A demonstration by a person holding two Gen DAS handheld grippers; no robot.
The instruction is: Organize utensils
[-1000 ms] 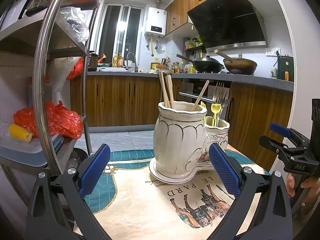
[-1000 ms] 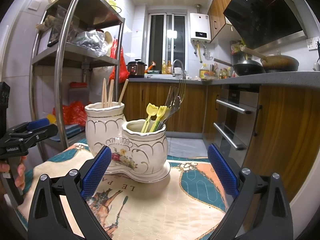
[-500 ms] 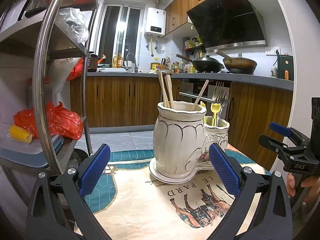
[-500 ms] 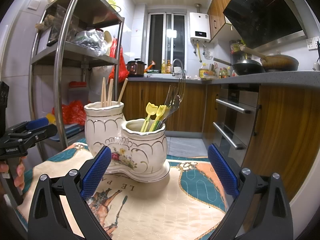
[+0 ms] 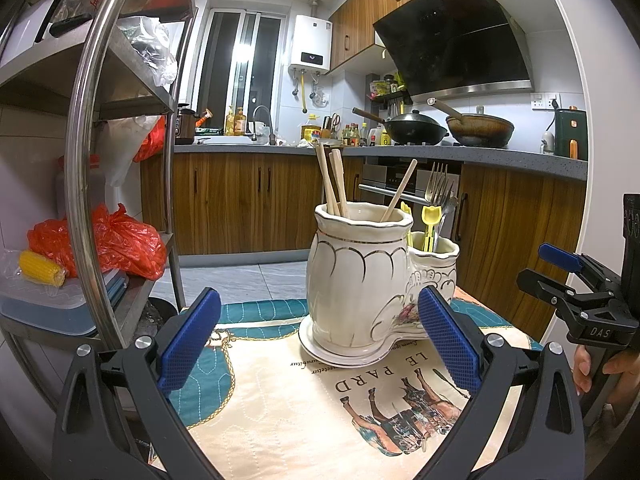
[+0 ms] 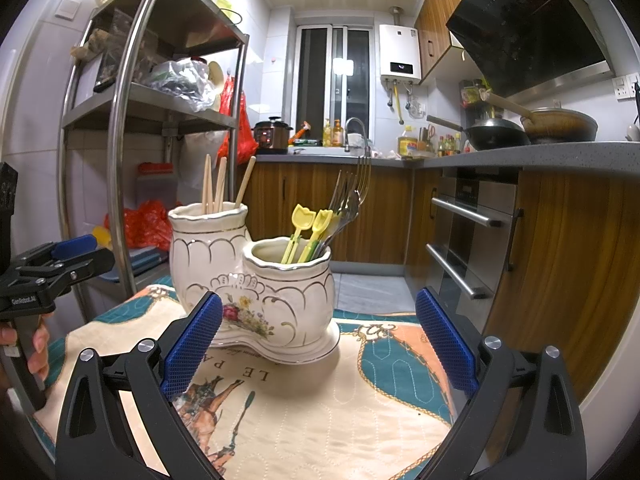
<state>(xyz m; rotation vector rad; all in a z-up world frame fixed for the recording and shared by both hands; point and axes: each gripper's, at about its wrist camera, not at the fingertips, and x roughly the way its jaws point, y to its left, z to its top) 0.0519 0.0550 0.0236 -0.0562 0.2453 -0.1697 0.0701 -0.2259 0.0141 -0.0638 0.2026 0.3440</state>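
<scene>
Utensils stand upright in a cream ceramic holder [image 5: 360, 280] with two joined cups on one base, set on a quilted cloth [image 5: 288, 412] printed with horses and the words "LE PARD", which read upside down from the left wrist view; the left gripper [image 5: 318, 346] is spread wide with its blue ribbed pads [image 5: 188, 344] well apart, holding nothing and touching nothing, the holder sitting just beyond and between the fingers; the right gripper [image 6: 318, 350] is likewise wide open and empty, with the holder just ahead toward its left finger; each gripper shows at the edge of the other's view, gripped by a hand, one body marked "DAS" and the other with small white lettering too fine to read surely; in the taller cup, wooden chopsticks [image 5: 334, 184] point up, two leaning slightly one way and a third [image 5: 400, 190] tilted the other; in the shorter cup, yellow tulip-topped plastic picks [image 6: 308, 232] and metal forks [image 6: 352, 196] lean out with tines up; beside the table is a steel shelf rack [image 5: 84, 152] carrying red plastic bags [image 5: 108, 240] and a cob of corn [image 5: 40, 268]; farther back are wooden cabinets, a grey counter with two woks [image 5: 416, 128], a black range hood and a white wall heater whose display is too small to read.
</scene>
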